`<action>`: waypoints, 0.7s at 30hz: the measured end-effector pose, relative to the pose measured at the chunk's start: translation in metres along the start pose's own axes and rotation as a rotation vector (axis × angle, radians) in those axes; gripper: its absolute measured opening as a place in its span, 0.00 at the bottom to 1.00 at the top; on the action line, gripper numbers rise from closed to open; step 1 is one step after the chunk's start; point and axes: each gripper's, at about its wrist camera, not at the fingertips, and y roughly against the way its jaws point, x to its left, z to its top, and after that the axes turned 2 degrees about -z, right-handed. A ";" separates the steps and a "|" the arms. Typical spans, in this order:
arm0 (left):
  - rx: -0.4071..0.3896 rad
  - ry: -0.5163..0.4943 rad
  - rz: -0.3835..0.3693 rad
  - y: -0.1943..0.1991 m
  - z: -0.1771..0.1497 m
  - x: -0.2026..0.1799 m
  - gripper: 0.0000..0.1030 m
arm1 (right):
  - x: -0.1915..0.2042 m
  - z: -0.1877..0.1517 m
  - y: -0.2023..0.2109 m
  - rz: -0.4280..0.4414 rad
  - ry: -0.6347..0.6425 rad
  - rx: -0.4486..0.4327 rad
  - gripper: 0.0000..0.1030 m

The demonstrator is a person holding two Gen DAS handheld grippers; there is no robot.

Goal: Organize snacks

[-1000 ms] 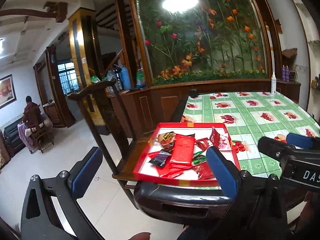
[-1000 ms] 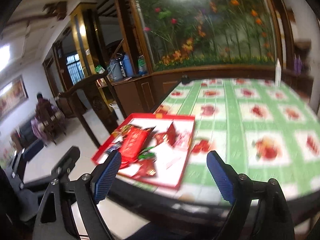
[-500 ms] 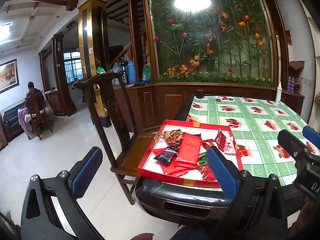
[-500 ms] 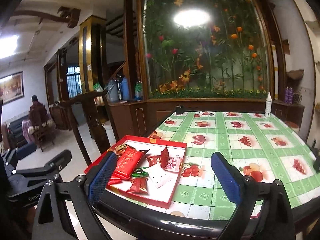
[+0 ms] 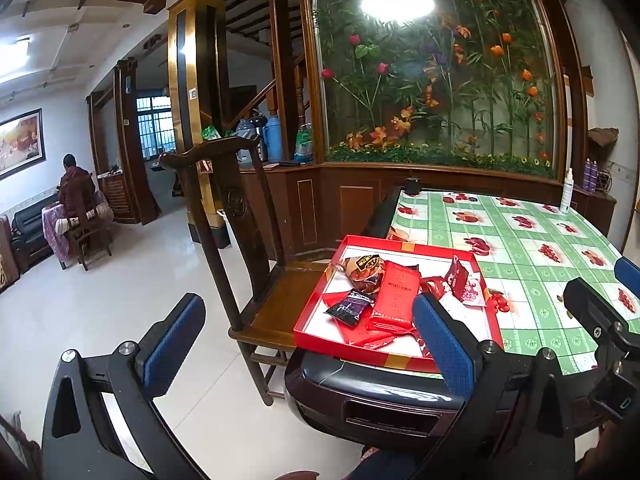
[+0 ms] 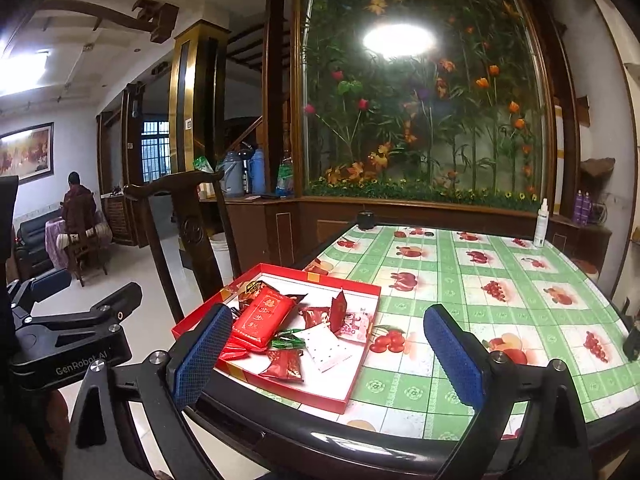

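A shallow red tray (image 5: 316,308) (image 6: 304,394) sits at the near left corner of the table and overhangs its edge. It holds several snack packets: a large red pack (image 5: 398,294) (image 6: 262,316), a black packet (image 5: 352,307), a brown bun pack (image 5: 362,270), small red sachets (image 6: 285,364) and a white packet (image 6: 327,347). My left gripper (image 5: 308,348) is open and empty, held off the table's left front. My right gripper (image 6: 328,354) is open and empty, in front of the table edge facing the tray.
The table wears a green checked cloth with fruit prints (image 6: 480,288). A dark wooden chair (image 5: 240,216) stands by the tray's left side. A white spray bottle (image 6: 541,224) and a small black object (image 6: 365,219) stand at the far edge. A person (image 5: 76,192) sits far left.
Both grippers have pulled back and risen a little, so the tray and table look farther off and steadier. Both stay open and empty. The snacks have not moved.
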 end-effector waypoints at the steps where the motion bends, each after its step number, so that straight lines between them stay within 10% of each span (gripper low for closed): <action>1: 0.000 0.000 0.000 0.001 0.000 0.000 1.00 | -0.001 0.000 -0.001 0.000 -0.003 0.003 0.95; 21: 0.022 -0.001 0.001 -0.007 -0.005 0.004 1.00 | 0.010 -0.009 -0.003 0.006 0.040 0.030 0.95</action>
